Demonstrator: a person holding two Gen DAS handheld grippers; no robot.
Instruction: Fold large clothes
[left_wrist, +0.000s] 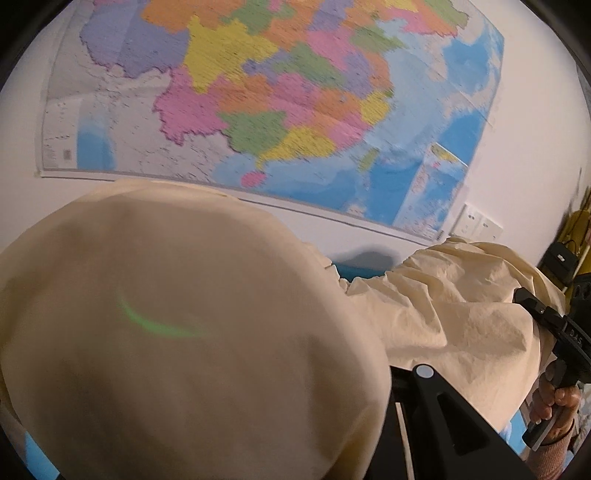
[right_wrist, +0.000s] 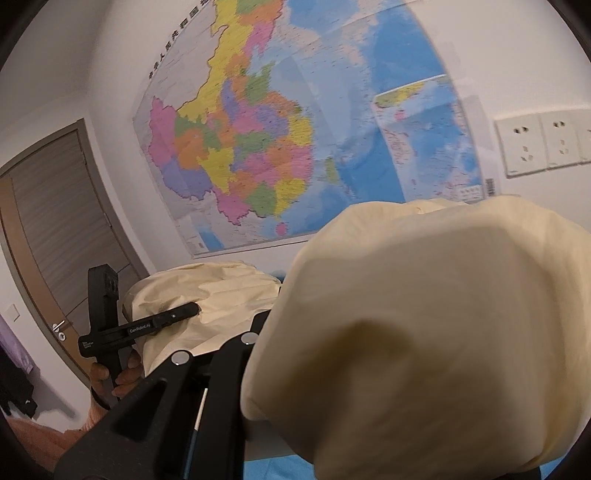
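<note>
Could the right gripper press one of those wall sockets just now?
Probably not. The right gripper is shut on the cream garment, whose bunched cloth covers its fingers and fills the space between it and the wall sockets.

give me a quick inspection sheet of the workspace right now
surface: blue surface, mostly hidden by cloth
job's things: cream garment lifted, bunched over both cameras
clutter: nothing seen
grippers: left gripper shut on the garment; right gripper shut on the garment, each held by a hand
cables: nothing seen
surroundings: wall map, wall sockets, grey door
</note>
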